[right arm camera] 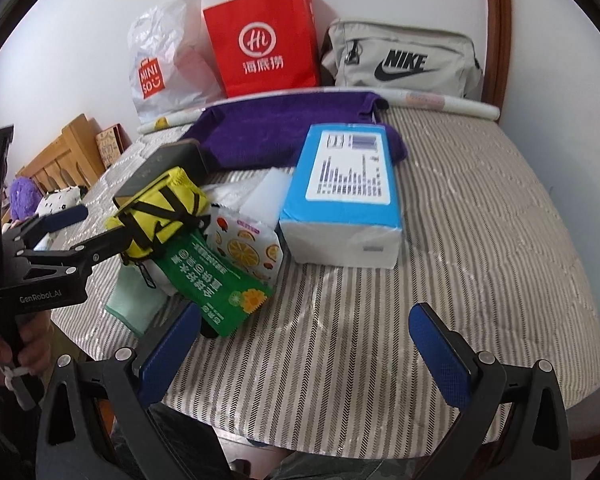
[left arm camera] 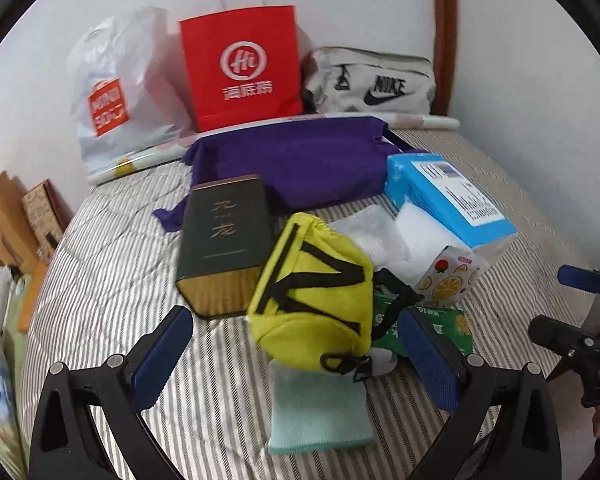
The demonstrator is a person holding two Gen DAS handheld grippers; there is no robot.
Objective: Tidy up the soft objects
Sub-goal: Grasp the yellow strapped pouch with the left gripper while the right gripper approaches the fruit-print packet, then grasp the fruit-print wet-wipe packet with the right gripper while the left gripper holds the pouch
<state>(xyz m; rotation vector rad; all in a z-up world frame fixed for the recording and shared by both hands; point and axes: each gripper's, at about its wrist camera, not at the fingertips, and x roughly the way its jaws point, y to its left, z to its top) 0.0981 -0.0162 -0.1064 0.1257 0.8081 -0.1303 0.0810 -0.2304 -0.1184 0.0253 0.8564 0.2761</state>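
The left hand-held gripper (left arm camera: 300, 344) is spread wide, its blue pads (left arm camera: 162, 354) on either side of a yellow pouch (left arm camera: 311, 292) with black straps. From the right wrist view one finger looks level with the pouch's left side, but whether a pad touches the fabric cannot be told. The right hand-held gripper (right arm camera: 303, 354) is also released, its jaws parted over bare mattress at the near edge, grasping nothing.

The things lie on a bed (right arm camera: 479, 208) with a grey-and-white striped cover. The yellow pouch sits in the near-left cluster, leaning against a dark rectangular tin (left arm camera: 224, 240) with gold characters just to its left. A pale green folded cloth (left arm camera: 319, 412) lies nearer than the pouch, partly under it. To the pouch's right are a green snack packet (right arm camera: 216, 284) and, touching it on the far side, a white packet printed with orange slices (right arm camera: 248, 248). Further right stands a blue-and-white pack of tissues (right arm camera: 343, 196), with clear bubble wrap (left arm camera: 375, 236) between it and the pouch. A purple towel (left arm camera: 300, 160) is spread behind these, toward the far side.

Along the far wall, from left to right, stand a white Miniso plastic bag (right arm camera: 160, 60), a red paper carrier bag (right arm camera: 260, 44) and a grey Nike waist bag (right arm camera: 403, 60). A rolled sheet (right arm camera: 439, 102) lies in front of the Nike bag.

A hand (right arm camera: 8, 356) grips the left tool's handle at the near left.
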